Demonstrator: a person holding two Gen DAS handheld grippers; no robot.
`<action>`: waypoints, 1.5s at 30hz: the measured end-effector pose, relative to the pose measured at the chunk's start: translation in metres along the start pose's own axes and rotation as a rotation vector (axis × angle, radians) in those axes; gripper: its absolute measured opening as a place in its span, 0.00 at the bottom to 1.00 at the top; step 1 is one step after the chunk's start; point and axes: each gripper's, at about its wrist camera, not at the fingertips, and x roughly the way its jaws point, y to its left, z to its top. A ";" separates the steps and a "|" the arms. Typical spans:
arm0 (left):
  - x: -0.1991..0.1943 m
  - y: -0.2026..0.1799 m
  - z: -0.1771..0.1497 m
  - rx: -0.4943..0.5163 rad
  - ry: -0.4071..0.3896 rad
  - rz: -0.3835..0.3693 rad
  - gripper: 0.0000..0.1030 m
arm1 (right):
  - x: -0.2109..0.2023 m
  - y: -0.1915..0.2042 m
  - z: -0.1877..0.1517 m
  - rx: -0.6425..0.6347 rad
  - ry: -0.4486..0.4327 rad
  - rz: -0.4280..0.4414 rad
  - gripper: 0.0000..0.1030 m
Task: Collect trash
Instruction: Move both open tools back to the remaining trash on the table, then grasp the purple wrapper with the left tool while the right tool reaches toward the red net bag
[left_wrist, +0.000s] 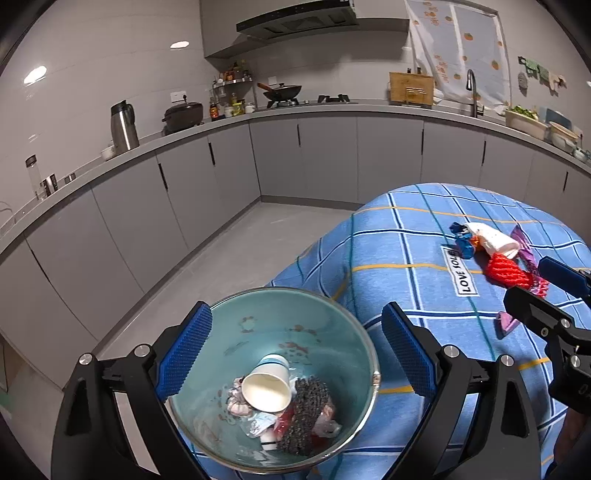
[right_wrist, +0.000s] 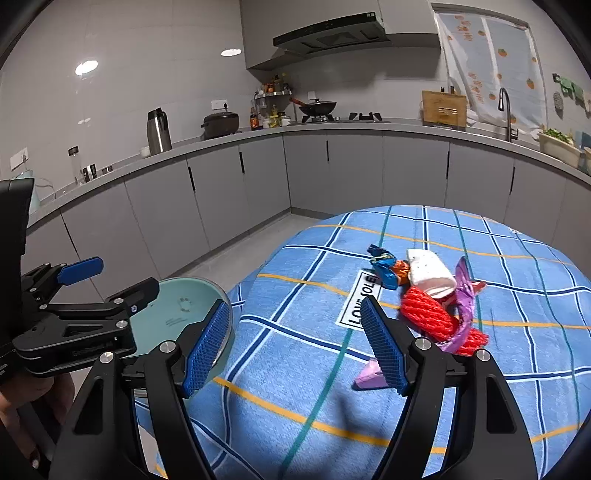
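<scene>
A teal bin (left_wrist: 280, 325) with a metal rim stands at the left edge of the table. It holds a white paper cup (left_wrist: 267, 384), a dark mesh (left_wrist: 306, 413) and crumpled wrappers. My left gripper (left_wrist: 297, 314) hovers open over it, one pad on each side of the rim and neither pressing. On the blue plaid cloth (right_wrist: 369, 424) lie a red foam net (right_wrist: 439, 321), a white foam sleeve (right_wrist: 430, 277), a blue wrapper (right_wrist: 388, 269) and purple wrappers (right_wrist: 465, 306). My right gripper (right_wrist: 293, 306) stands open and empty just left of the red net.
A small purple scrap (right_wrist: 369, 376) lies by my right finger. A person's hand (right_wrist: 22, 398) holds the left gripper (right_wrist: 127, 275). Grey floor (left_wrist: 229, 251) and an L-shaped counter (left_wrist: 332, 109) with a flask, cooker, wok and faucet lie beyond the table.
</scene>
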 end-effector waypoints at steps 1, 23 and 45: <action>0.000 -0.003 0.000 0.004 -0.001 -0.002 0.89 | -0.001 -0.001 0.000 0.001 -0.001 -0.002 0.71; 0.007 -0.109 0.017 0.153 -0.035 -0.159 0.91 | -0.044 -0.097 -0.017 0.112 -0.035 -0.209 0.71; 0.027 -0.232 0.001 0.350 0.039 -0.343 0.90 | -0.069 -0.178 -0.047 0.254 -0.029 -0.383 0.76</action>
